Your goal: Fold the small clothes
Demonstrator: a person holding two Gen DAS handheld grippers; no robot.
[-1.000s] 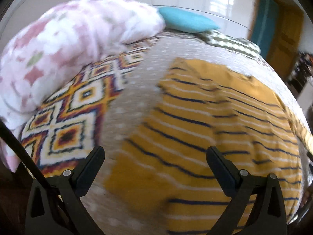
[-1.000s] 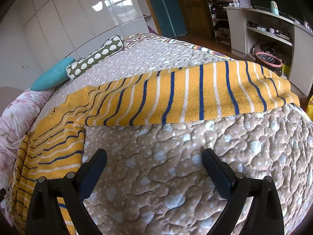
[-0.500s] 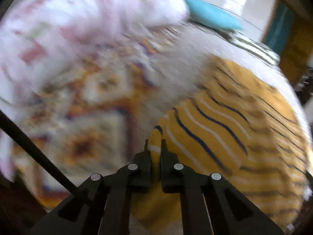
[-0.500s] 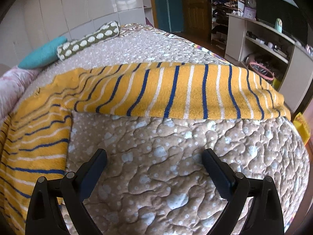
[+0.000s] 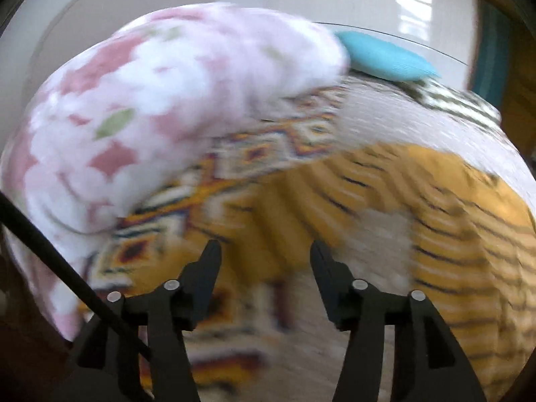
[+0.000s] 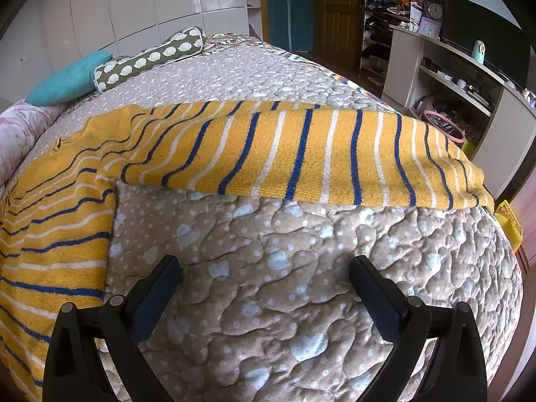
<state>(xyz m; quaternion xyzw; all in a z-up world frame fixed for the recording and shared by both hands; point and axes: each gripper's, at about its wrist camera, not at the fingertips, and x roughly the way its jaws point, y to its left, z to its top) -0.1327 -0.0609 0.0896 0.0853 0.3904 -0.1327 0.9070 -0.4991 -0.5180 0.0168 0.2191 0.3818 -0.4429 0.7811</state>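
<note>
Black plastic jaws of the left gripper [image 5: 264, 251] are opening with nothing pinched, above a blurred yellow knit sweater with blue and white stripes [image 6: 268, 154]; the right gripper [image 6: 264, 271] stands spread and empty over the beige quilted bedspread [image 6: 301, 301]. The sweater lies flat mid-bed, one sleeve running long across toward the bed's right edge, body toward the near-left corner. Folding looks barely begun: sleeves and body remain unfolded.

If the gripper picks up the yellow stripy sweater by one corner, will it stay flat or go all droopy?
Probably droopy. The yellow striped sweater is soft knit that already bends and rumples over the quilt, so it would likely sag and hang. Its sleeve lies folded flat, so it seems thin and light. The fuzzy knit probably grips rather than slips.
</note>
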